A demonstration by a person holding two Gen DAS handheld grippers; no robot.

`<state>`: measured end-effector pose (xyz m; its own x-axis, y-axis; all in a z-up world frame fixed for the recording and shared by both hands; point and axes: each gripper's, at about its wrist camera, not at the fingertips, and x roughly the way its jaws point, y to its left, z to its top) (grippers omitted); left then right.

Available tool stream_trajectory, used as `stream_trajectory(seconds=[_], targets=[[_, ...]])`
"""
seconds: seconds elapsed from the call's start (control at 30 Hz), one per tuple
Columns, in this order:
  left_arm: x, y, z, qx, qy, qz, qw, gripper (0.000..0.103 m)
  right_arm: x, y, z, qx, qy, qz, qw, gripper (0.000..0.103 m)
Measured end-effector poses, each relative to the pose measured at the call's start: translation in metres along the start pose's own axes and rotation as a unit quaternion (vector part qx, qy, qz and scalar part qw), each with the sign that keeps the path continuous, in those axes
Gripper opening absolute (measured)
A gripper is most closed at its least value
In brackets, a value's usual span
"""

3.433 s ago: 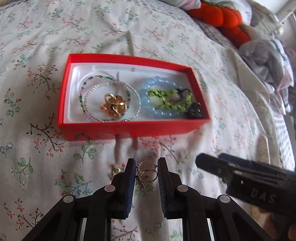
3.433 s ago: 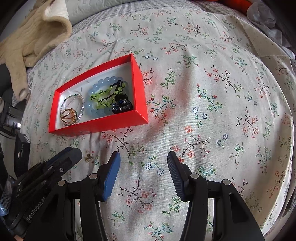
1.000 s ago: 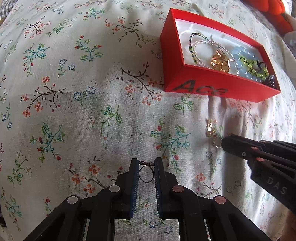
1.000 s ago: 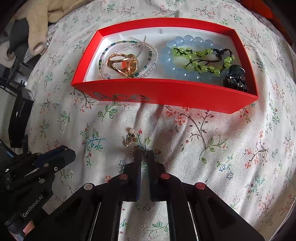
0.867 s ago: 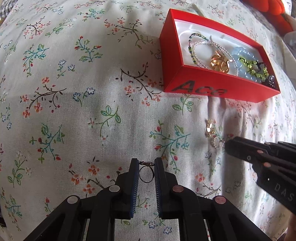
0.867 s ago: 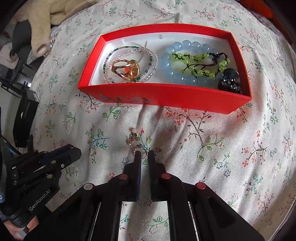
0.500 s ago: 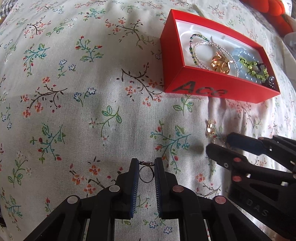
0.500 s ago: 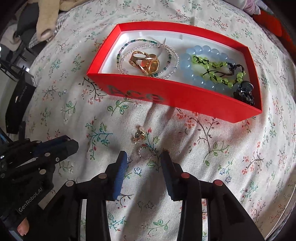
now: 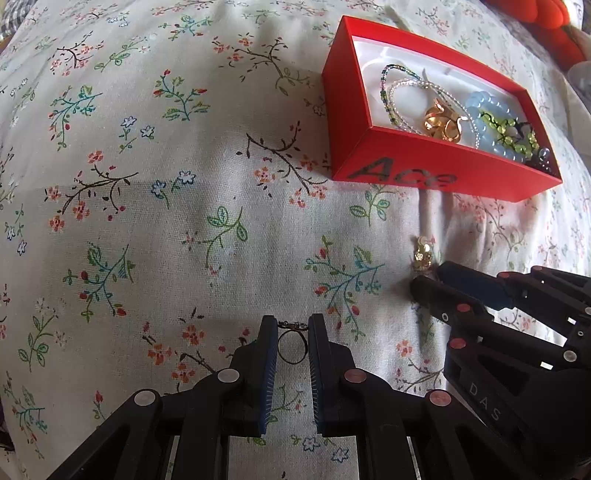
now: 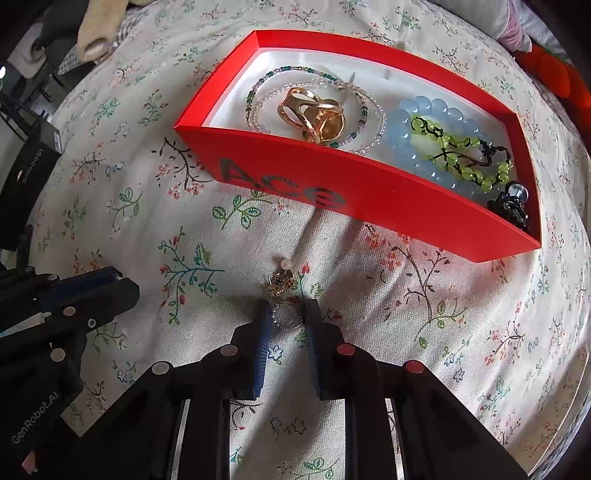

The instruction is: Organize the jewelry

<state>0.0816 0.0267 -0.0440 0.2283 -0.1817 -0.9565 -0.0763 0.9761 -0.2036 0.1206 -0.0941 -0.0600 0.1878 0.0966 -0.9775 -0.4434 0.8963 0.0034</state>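
Observation:
A red box [image 9: 436, 177] [image 10: 369, 199] on the floral bedspread holds bead bracelets, a gold ring [image 10: 314, 114], blue beads [image 10: 424, 122] and green beads. My left gripper [image 9: 292, 325] is shut on a thin dark ring [image 9: 292, 345] and holds it above the bedspread, left of the box. My right gripper [image 10: 286, 306] is down on the fabric in front of the box, its fingers close on both sides of a small beaded ring [image 10: 286, 315]. A gold pearl earring [image 10: 281, 275] [image 9: 421, 254] lies just beyond the right fingertips.
A black box [image 10: 26, 173] lies at the bed's left edge. Orange pumpkin plush [image 9: 546, 26] sits behind the red box. Beige clothing [image 10: 99, 26] lies at the far left. The left gripper shows at left in the right wrist view [image 10: 92, 291].
My right gripper opened, moved forward onto the fabric and narrowed its fingers around the small beaded ring. My left gripper has stayed still, holding the dark ring.

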Motion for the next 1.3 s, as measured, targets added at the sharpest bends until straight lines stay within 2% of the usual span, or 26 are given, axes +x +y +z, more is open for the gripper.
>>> stream_trajectory(seconds=[0.17,0.33,0.47,0.6,0.77,0.93,1.3], targets=[[-0.008,0.0,0.002,-0.007,-0.016,-0.006,0.9998,0.011,-0.013,0.002,-0.004,0.019,-0.012,0.015,1.0,0.02],[-0.025,-0.004,0.007,-0.005,-0.045,-0.022,0.9987,0.011,-0.039,-0.013,-0.009,0.038,-0.033,0.044,0.998,0.02],[-0.038,-0.006,0.013,-0.008,-0.078,-0.044,0.9959,0.011,-0.049,-0.038,-0.007,0.075,-0.043,0.064,0.994,0.02],[-0.049,-0.006,0.023,-0.014,-0.118,-0.077,0.9899,0.011,-0.073,-0.049,-0.009,0.113,-0.09,0.078,0.986,0.02],[-0.059,-0.013,0.04,-0.01,-0.169,-0.098,0.9807,0.011,-0.094,-0.066,-0.001,0.151,-0.145,0.088,0.974,0.02],[-0.052,-0.024,0.056,-0.002,-0.182,-0.108,0.9774,0.011,-0.097,-0.079,0.013,0.174,-0.162,0.098,0.966,0.02],[-0.024,-0.045,0.083,-0.003,-0.194,-0.101,0.9758,0.012,-0.076,-0.088,0.033,0.181,-0.153,0.087,0.968,0.02]])
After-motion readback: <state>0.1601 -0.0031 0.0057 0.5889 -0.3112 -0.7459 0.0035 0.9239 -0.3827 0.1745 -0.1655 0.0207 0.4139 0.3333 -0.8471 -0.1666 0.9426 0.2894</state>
